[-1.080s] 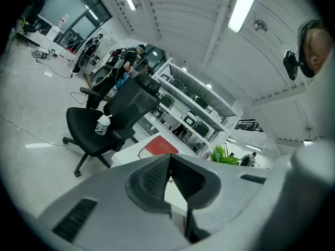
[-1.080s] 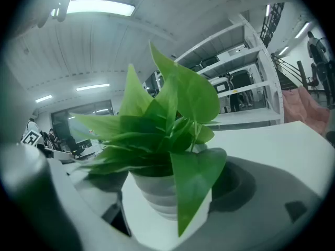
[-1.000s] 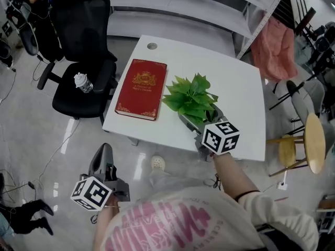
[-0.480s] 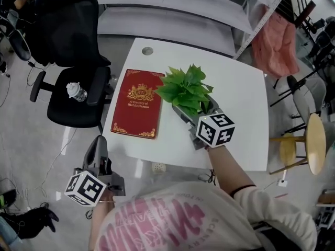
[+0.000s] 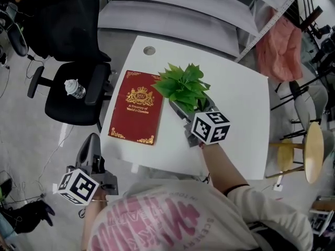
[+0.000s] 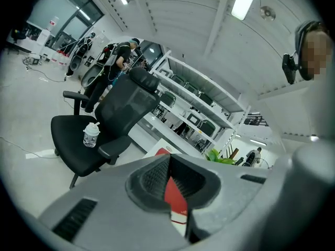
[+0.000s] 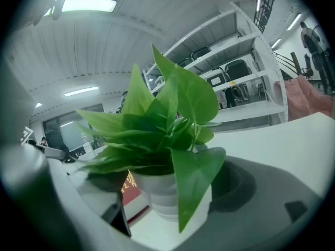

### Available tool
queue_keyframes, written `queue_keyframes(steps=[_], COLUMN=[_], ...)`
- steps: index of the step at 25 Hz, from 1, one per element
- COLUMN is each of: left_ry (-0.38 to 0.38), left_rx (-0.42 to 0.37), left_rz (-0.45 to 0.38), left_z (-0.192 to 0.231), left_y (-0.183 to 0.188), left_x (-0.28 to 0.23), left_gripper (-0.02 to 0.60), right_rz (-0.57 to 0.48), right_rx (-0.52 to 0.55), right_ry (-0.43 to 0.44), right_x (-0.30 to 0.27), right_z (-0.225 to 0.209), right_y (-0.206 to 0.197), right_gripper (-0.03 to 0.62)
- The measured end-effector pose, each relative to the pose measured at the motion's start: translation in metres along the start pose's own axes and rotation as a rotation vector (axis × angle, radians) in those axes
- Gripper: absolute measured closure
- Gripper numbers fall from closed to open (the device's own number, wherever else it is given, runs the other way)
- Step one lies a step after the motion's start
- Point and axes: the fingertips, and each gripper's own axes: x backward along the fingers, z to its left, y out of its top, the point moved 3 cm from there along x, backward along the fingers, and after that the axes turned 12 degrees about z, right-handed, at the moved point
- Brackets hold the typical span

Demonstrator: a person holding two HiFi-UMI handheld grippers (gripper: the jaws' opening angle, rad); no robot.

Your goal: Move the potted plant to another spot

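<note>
Right-hand tongs (image 5: 196, 114) are clamped on the potted plant (image 5: 183, 82). In the right gripper view the smooth, ridged white pot (image 7: 162, 192) sits between the two grey jaws, under broad, glossy, heart-shaped green leaves. A cube with black-and-white square markers (image 5: 210, 127) rides on the top of these tongs. The plant is near the middle of the white tabletop (image 5: 235, 103), just beside the right edge of a red hardback book (image 5: 137, 106), and its leaves reach over the book's upper right corner. I cannot tell whether the pot rests on the surface or is lifted. The book lies flat, with a gold ornamental border, a gold crest and the title "A Treasury of World's Classics". The left-hand tongs (image 5: 91, 143) hang off the tabletop's near left corner over the floor. Their ribbed dark pads meet at the tips with nothing between them. A round grommet (image 5: 149, 50) sits at the far left corner of the tabletop. To the left stands a black mesh-backed office chair (image 5: 73, 93) with a clear bottle (image 5: 74, 89) on its seat.
</note>
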Motion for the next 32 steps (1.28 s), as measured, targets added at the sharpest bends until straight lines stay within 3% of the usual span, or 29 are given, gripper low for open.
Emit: queue_keyframes(steps=[15, 32], left_ry=[0.049, 0.002], left_rx=[0.013, -0.03], left_rz=[0.036, 0.065], left_z=[0.016, 0.007], left_y=[0.002, 0.001], left_x=[-0.016, -0.032], left_gripper=[0.578, 0.578], right_rz=[0.045, 0.084], right_rx=[-0.016, 0.123], right_ry=[-0.001, 0.0], right_x=[-0.028, -0.027], right_z=[-0.016, 0.004], right_y=[-0.01, -0.023], right_gripper=[0.112, 0.111])
